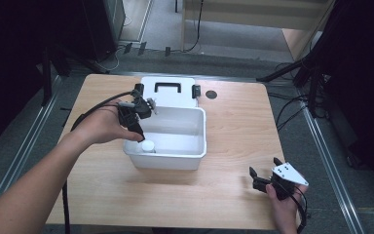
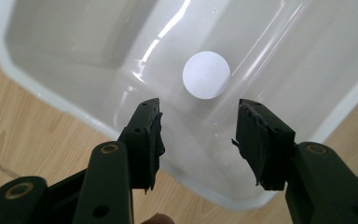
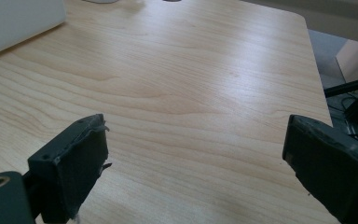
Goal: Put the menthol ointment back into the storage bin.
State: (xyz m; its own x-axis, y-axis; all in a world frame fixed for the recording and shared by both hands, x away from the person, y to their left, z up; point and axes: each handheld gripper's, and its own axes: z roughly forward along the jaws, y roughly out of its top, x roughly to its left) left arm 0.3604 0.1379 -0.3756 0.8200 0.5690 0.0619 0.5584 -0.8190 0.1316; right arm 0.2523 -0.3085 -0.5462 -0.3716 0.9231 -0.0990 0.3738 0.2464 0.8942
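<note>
**High view.** The white bin (image 1: 202,131) stands open in the middle of the table (image 1: 233,122), with its lid (image 1: 168,100) lying flat against the far side. The white jar (image 1: 147,146) stands upright inside the bin, in the near left corner, close to both walls. The left gripper (image 1: 140,138) points down over that corner, just above the jar. The right gripper (image 1: 264,165) hangs over the near right part of the table, well apart from the bin.

**Left gripper view.** The fingers (image 2: 144,135) stand moderately apart with nothing between them. The jar (image 2: 206,74) sits beyond the tips, slightly off the centre line. Risk: a descent from this line could land one finger on the jar top and tip it. The bin wall (image 2: 65,42) lies close to the jar and could block a finger or be shoved, sliding the bin.

**Right gripper view.** The fingers (image 3: 74,168) stand wide apart and empty over bare table (image 3: 191,70); the bin (image 3: 14,23) is at the far left. Risk: nothing steadies the bin, so any push from the left gripper would shift it.
</note>
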